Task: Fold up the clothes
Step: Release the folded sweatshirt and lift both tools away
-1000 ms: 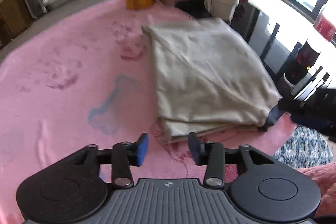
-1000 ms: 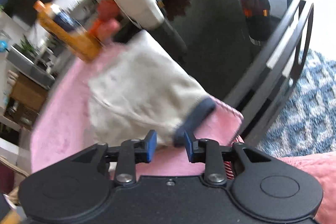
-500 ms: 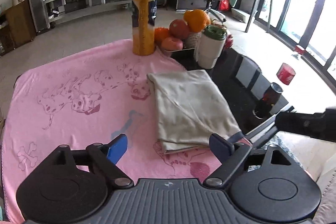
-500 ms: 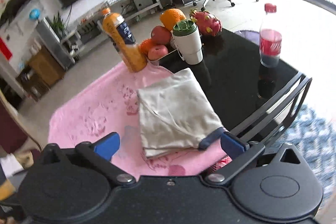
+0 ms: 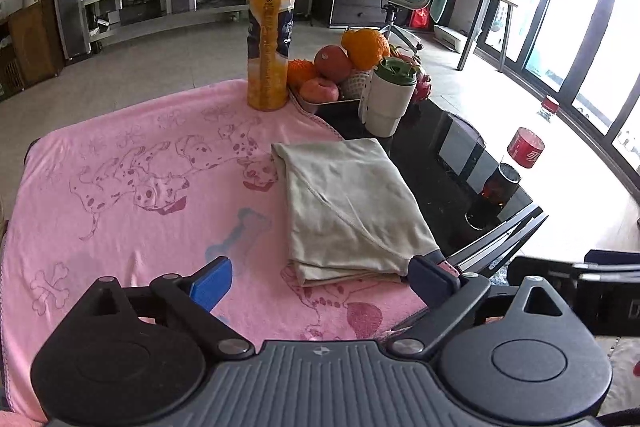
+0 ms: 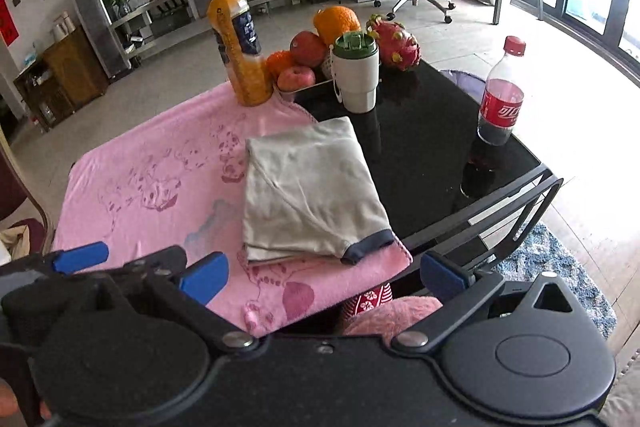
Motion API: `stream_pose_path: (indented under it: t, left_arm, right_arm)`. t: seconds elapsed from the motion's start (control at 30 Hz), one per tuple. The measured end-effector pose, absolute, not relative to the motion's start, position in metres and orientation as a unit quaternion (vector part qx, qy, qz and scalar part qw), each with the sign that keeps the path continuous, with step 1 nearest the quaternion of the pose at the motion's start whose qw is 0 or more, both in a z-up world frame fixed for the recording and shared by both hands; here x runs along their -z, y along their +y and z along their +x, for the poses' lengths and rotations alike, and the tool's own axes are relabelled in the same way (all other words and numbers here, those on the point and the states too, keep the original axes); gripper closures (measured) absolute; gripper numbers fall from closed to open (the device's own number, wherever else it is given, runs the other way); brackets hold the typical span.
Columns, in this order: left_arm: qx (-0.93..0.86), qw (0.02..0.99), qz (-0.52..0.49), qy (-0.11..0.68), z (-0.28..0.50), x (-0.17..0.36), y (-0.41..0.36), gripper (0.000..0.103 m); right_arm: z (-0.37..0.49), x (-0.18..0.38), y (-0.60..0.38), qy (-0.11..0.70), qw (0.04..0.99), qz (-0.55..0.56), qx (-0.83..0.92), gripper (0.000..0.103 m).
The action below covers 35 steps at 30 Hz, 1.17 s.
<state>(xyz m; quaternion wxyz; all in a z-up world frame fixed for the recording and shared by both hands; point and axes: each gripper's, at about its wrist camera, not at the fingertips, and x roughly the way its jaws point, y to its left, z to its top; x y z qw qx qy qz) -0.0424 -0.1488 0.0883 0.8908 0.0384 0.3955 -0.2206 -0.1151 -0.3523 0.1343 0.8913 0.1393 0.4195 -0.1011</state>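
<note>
folded beige garment [image 5: 344,203] on pink blanket [image 5: 132,187], both claws empty, spread wide

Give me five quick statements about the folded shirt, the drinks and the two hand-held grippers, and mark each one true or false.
1. The folded beige garment lies on the pink blanket. True.
2. The right hand-held gripper is clamped on the garment's navy cuff. False: its jaws stand wide open, having just been opening, with nothing between them, and the cuff lies free on the blanket.
3. The orange juice bottle stands upright at the blanket's far edge. True.
4. The cola bottle stands on the pink blanket. False: it stands on the bare black table.
5. The left hand-held gripper holds a corner of the blanket. False: it is open, its jaws just opened, and empty.
</note>
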Motion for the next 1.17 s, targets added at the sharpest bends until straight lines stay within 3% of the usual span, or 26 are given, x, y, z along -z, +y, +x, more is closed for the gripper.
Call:
stream_pose_path:
  t: [1.17]
  left_arm:
    - [0.204,0.89,0.047,0.405,-0.034,-0.067,-0.159,0.002]
  right_arm:
    - [-0.114,-0.109,-0.355,0.439,0.881,0.145,0.099,0.0]
